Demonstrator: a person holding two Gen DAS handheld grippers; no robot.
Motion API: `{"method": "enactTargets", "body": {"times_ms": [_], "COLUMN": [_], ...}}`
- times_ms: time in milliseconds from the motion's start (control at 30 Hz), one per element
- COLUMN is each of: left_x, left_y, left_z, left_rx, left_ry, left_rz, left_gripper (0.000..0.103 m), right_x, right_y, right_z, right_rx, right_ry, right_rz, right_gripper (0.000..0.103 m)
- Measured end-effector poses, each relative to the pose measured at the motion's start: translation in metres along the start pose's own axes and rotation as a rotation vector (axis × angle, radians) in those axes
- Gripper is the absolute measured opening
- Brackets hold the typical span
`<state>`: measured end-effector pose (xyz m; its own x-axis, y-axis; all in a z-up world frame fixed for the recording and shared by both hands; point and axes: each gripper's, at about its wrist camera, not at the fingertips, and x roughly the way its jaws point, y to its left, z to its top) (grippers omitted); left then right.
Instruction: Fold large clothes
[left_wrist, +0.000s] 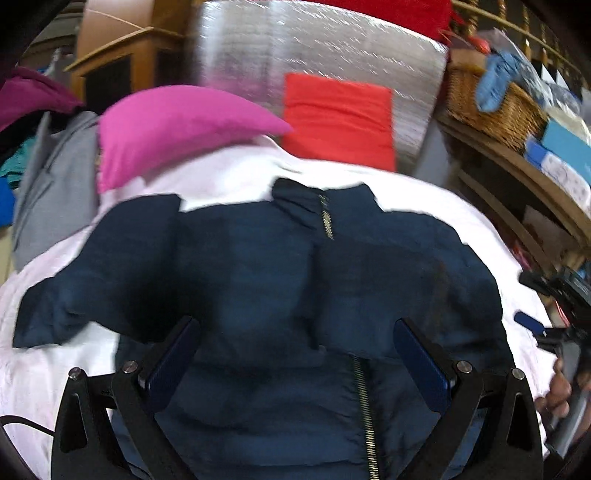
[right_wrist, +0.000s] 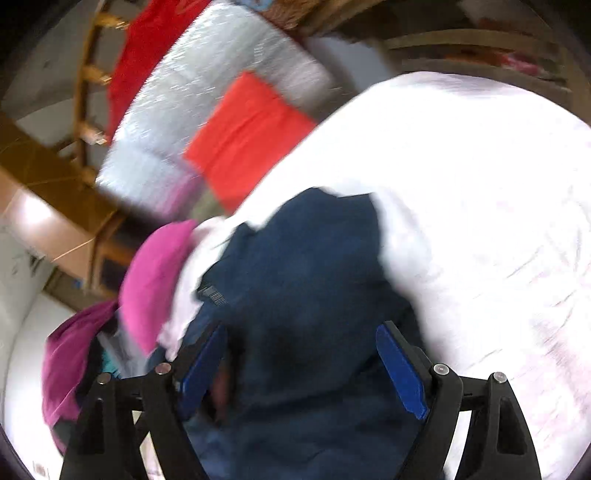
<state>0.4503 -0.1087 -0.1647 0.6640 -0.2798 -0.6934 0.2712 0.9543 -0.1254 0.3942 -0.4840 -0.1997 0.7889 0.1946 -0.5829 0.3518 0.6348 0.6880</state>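
Observation:
A navy blue jacket (left_wrist: 280, 266) with a gold zipper lies spread, front up, on a pale sheet (left_wrist: 66, 369). Its collar points away from me. My left gripper (left_wrist: 295, 339) hovers over the jacket's lower middle, jaws wide apart, nothing pinched between them. At the right edge of the left wrist view, one blue pad (left_wrist: 530, 324) of the right gripper shows, with a hand (left_wrist: 557, 391) below it. In the blurred right wrist view, my right gripper (right_wrist: 303, 354) stands open above the jacket (right_wrist: 306, 266), its pads clear of the cloth.
A pink pillow (left_wrist: 173, 125) and a red cushion (left_wrist: 338, 118) lie beyond the collar, against a silver foil mat (left_wrist: 314, 44). A grey garment (left_wrist: 51, 192) lies to the left. Wooden shelves with a wicker basket (left_wrist: 495, 107) stand on the right.

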Motion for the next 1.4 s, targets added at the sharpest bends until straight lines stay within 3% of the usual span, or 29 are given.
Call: {"method": "enactTargets", "body": {"times_ms": [200,333,433,500,567,667,900,1067,1100,1133,1167,1267,1400], "left_x": [0.022,0.039,0.054,0.056,0.057,0.056,0.019,0.001,-0.004,-0.008,-0.015,-0.029,-0.045], "left_y": [-0.040,-0.057,-0.061,-0.054,-0.046,-0.021,0.048,0.096,0.104,0.112,0.122,0.142,0.171], "left_z": [-0.005,-0.011,-0.012,-0.013,-0.010,-0.003,0.022,0.028,0.029,0.028,0.028,0.025,0.019], "left_rx": [0.077,0.116,0.123,0.090,0.055,-0.036,-0.196,-0.298,-0.313,-0.325,-0.340,-0.370,-0.431], "left_ry": [0.033,0.062,0.075,0.078,0.095,0.103,0.006,-0.020,-0.024,-0.031,-0.044,-0.073,-0.090], "left_rz": [-0.024,0.013,0.078,0.079,0.047,0.021,0.061,0.075,0.072,0.072,0.079,0.123,0.148], "left_gripper": [0.103,0.103,0.102,0.093,0.061,0.042,0.041,0.041,0.041,0.043,0.046,0.055,0.057], "right_x": [0.040,0.055,0.067,0.068,0.068,0.068,0.069,0.068,0.067,0.066,0.062,0.041,0.024], "right_y": [-0.005,-0.007,-0.018,-0.024,-0.024,-0.021,-0.019,-0.017,-0.016,-0.015,-0.015,-0.002,0.043], "right_z": [0.013,0.017,0.017,0.015,0.014,0.008,0.003,0.004,0.004,0.004,0.004,-0.002,-0.017], "right_rx": [0.003,-0.044,-0.038,-0.037,-0.046,-0.094,-0.117,-0.117,-0.111,-0.096,-0.075,-0.089,-0.208], "right_ry": [0.040,0.054,0.079,0.078,0.067,0.043,0.011,0.019,0.030,0.043,0.047,-0.042,-0.109], "right_rz": [-0.114,-0.192,-0.217,-0.208,-0.210,-0.234,-0.243,-0.256,-0.260,-0.263,-0.257,-0.232,-0.155], "right_gripper": [0.081,0.050,0.049,0.049,0.050,0.050,0.050,0.054,0.061,0.074,0.077,0.077,0.077]}}
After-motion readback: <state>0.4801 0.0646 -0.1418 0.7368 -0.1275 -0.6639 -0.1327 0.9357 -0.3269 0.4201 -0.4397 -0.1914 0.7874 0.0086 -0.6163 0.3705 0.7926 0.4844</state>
